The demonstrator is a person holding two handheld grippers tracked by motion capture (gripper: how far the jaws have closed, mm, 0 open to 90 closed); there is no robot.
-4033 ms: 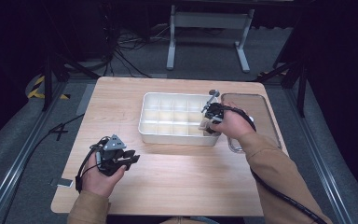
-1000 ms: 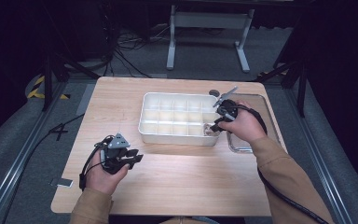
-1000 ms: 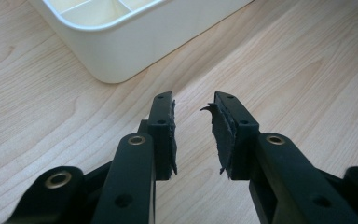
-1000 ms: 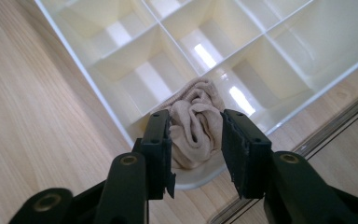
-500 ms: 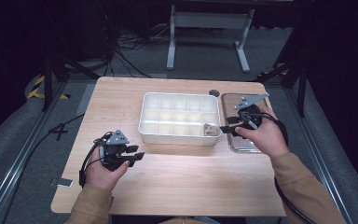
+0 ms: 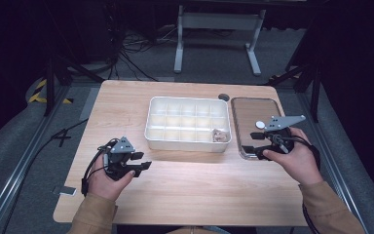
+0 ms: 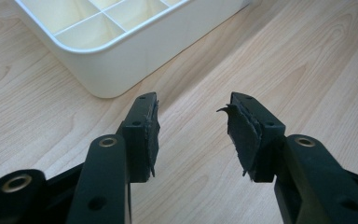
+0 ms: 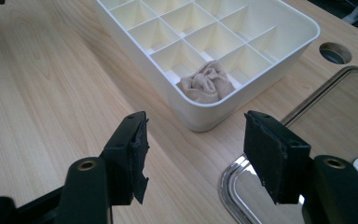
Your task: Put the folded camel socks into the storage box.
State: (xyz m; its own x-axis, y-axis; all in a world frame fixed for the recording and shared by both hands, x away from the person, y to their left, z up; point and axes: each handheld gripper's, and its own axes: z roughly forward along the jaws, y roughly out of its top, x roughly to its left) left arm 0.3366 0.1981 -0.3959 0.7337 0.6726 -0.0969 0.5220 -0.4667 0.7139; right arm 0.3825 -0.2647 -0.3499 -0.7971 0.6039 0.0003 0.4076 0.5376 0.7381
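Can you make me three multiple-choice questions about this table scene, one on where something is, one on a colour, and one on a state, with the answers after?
1. Where in the white divided box does the crumpled beige cloth lie?
A. a middle compartment
B. the corner compartment nearest the metal tray
C. outside the box, on the table

2. What colour is the box?
A. white
B. blue
C. black

3. How does the right gripper stand?
A. shut on the cloth
B. shut on nothing
C. open and empty

Answers:
1. B: in the high view the cloth sits in the box's near right corner, next to the tray.
2. A: both gripper views show white walls and dividers.
3. C: the right gripper view shows its jaws well apart with only the table and the tray's rim between them.
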